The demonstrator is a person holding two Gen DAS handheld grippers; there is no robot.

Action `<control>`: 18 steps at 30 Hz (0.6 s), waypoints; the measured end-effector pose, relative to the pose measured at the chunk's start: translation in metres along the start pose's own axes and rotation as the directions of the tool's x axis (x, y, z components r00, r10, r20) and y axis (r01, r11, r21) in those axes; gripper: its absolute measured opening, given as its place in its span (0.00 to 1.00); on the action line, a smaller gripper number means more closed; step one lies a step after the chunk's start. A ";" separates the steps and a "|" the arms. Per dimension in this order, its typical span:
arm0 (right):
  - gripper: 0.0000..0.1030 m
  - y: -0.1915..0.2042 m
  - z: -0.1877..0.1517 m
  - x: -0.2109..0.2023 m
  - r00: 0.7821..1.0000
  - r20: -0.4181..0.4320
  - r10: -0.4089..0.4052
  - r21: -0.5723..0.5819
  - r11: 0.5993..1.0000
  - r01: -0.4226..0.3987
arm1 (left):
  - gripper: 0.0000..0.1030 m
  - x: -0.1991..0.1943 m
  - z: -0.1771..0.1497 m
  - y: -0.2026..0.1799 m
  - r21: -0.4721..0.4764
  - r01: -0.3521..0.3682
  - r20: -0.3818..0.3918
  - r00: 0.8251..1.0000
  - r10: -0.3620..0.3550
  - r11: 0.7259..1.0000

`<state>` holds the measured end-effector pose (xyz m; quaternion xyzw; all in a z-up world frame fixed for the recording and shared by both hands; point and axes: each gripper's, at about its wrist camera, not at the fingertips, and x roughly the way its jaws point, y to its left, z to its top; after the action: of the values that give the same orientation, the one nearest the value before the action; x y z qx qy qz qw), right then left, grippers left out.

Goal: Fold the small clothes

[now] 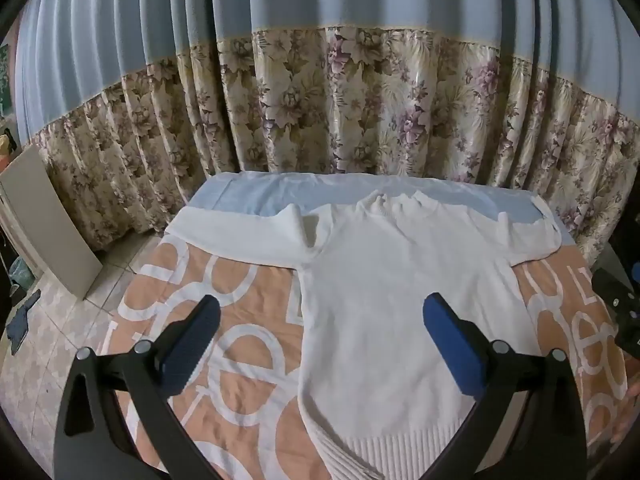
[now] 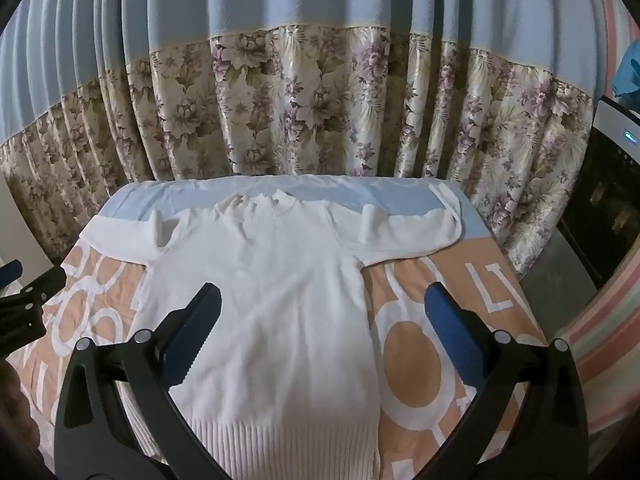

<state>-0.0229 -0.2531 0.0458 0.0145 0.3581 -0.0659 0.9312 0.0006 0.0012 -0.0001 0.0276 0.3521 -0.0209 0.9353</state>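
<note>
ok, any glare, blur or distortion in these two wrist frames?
Left wrist: strong fisheye bending of the curtain, dark corner vignette, white sweater bright with little texture, gripper fingers sharp. Right wrist: same bending and vignette, sweater pale but ribbed hem readable, no motion blur.

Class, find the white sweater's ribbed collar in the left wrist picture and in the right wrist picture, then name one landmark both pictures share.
Left wrist view: the ribbed collar sits right of centre, at the far end of the white sweater.
Right wrist view: the collar sits left of centre, again at the sweater's far end.
Shared landmark: the floral curtain hanging behind the bed.
</note>
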 end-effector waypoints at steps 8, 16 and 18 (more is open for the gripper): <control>0.97 0.003 -0.002 0.000 1.000 -0.002 -0.007 -0.007 1.000 0.007 | 0.99 0.000 0.000 0.000 0.009 -0.010 0.006 1.000 0.010 1.000; 0.97 0.000 -0.003 -0.003 1.000 0.002 -0.009 -0.006 1.000 0.009 | 0.99 -0.002 -0.001 0.001 0.016 -0.024 0.007 1.000 0.024 1.000; 0.97 0.002 -0.003 -0.002 1.000 0.002 -0.012 -0.008 1.000 0.012 | 0.99 -0.002 -0.001 0.000 0.018 -0.026 0.008 1.000 0.026 0.999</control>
<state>-0.0262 -0.2512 0.0453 0.0085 0.3577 -0.0698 0.9312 -0.0017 0.0017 0.0005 0.0405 0.3478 -0.0119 0.9366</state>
